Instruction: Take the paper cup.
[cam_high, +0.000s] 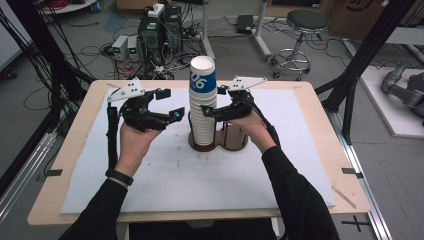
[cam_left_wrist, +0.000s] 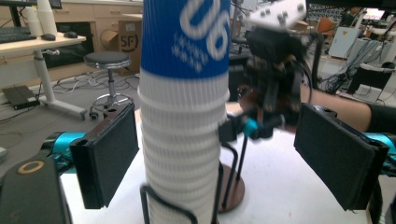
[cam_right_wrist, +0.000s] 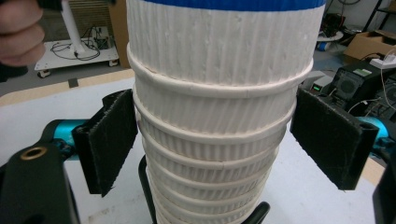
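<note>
A: Where did the cups stand at that point?

B: The stack of paper cups (cam_high: 202, 107) stood upright in the left ring of a dark two-ring holder (cam_high: 235, 140) mid-table, on the white mat (cam_high: 165, 180). The top cup (cam_high: 202, 75), with its blue band, sat highest.

A: And your tools?

B: My right tool (cam_high: 212, 102) had its jaws either side of the stack, below the blue band. In the right gripper view the left pad lay against the ribbed wall, or very nearly; the right pad stood clear. So: wide, not yet gripping. My left tool (cam_high: 167, 105) hung apart from the stack on its left, jaws open and empty.

A: What did you judge the step needed?

B: Close the right tool gently under a rolled rim to steady the lower cups; squeezing hard would likely crush the paper. Then bring the left tool onto the blue band, squarely, and lift straight up, so the stack wouldn't tip in the holder.
</note>
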